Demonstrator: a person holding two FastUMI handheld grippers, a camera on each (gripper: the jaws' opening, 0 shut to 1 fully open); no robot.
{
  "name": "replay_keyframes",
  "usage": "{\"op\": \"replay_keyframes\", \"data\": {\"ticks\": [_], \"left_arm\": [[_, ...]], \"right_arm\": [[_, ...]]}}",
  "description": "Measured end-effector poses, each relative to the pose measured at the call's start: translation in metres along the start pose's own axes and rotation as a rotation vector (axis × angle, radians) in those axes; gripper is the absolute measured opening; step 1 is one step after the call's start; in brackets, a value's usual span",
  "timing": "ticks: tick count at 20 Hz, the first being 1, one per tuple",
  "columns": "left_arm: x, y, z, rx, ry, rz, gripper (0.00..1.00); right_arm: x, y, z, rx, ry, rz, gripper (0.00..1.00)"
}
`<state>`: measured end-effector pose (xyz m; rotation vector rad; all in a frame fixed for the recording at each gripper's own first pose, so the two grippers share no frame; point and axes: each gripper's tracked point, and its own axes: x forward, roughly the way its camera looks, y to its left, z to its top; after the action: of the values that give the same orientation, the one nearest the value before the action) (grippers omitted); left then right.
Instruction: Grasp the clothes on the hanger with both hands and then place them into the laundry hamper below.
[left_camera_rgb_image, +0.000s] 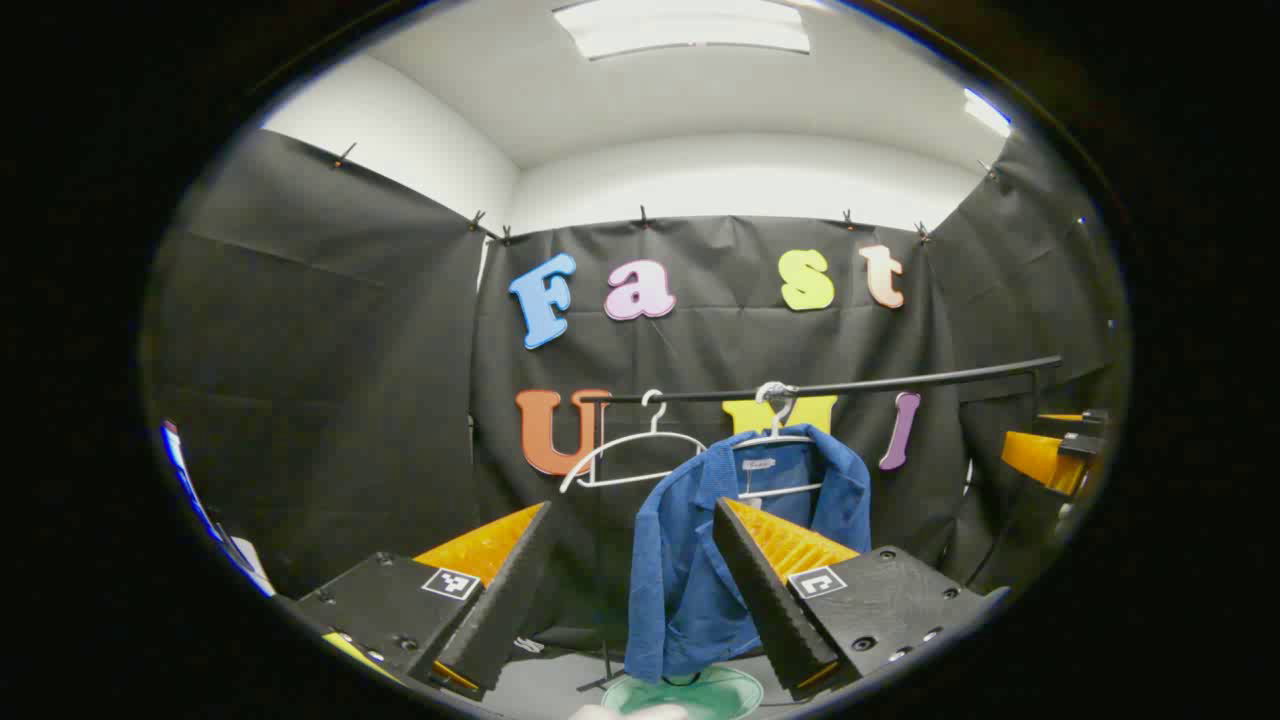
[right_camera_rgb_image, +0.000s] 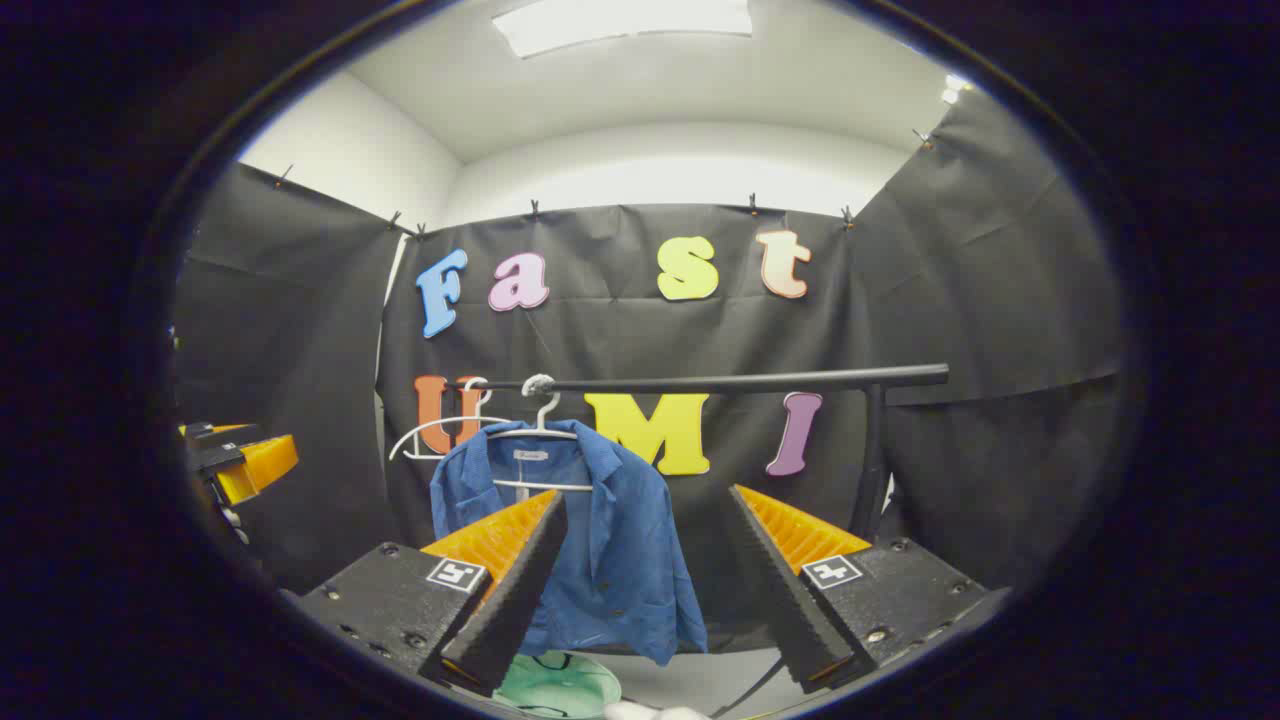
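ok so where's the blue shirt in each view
Left gripper view: the blue shirt hangs right of centre, partly behind the left gripper's right finger.
Right gripper view: the blue shirt hangs left of centre, between the right gripper's fingers and partly behind its left one.
Shared landmark: the black rail holding its hanger.

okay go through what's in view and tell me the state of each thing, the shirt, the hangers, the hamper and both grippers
blue shirt: hanging open-fronted on its hanger, not gripped.
white hanger: on the rail, carrying the shirt.
second white hanger: on the rail, bare.
black rail: horizontal, holding both hangers.
green hamper: on the floor below the shirt; contents unclear.
left gripper: open, short of the shirt.
right gripper: open, holding nothing.
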<state>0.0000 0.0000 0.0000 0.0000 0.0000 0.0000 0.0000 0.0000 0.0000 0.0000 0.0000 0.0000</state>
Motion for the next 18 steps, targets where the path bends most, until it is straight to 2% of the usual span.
{"op": "replay_keyframes", "data": {"ticks": [6,10,11,12,14,15,18], "left_arm": [[0.004,-0.009,-0.005,-0.016,0.023,-0.039,1.00],[0.015,-0.016,-0.012,0.002,0.031,-0.046,1.00],[0.017,-0.021,-0.013,0.003,0.026,-0.053,1.00],[0.022,-0.027,-0.013,0.002,0.020,-0.061,1.00],[0.032,-0.041,-0.013,-0.002,-0.010,-0.080,1.00],[0.038,-0.044,-0.015,-0.001,-0.017,-0.071,1.00],[0.064,-0.063,-0.022,0.011,-0.032,-0.062,1.00]], "right_arm": [[0.003,0.002,-0.009,-0.015,0.032,-0.002,1.00],[0.008,0.001,-0.015,-0.013,0.045,-0.020,0.97],[0.011,0.000,-0.017,-0.014,0.046,-0.020,1.00],[0.016,0.000,-0.019,-0.018,0.047,-0.017,0.98],[0.026,-0.001,-0.027,-0.029,0.060,-0.011,1.00],[0.035,0.000,-0.032,-0.032,0.061,-0.001,0.97],[0.069,0.004,-0.049,-0.046,0.072,0.037,1.00]]}}
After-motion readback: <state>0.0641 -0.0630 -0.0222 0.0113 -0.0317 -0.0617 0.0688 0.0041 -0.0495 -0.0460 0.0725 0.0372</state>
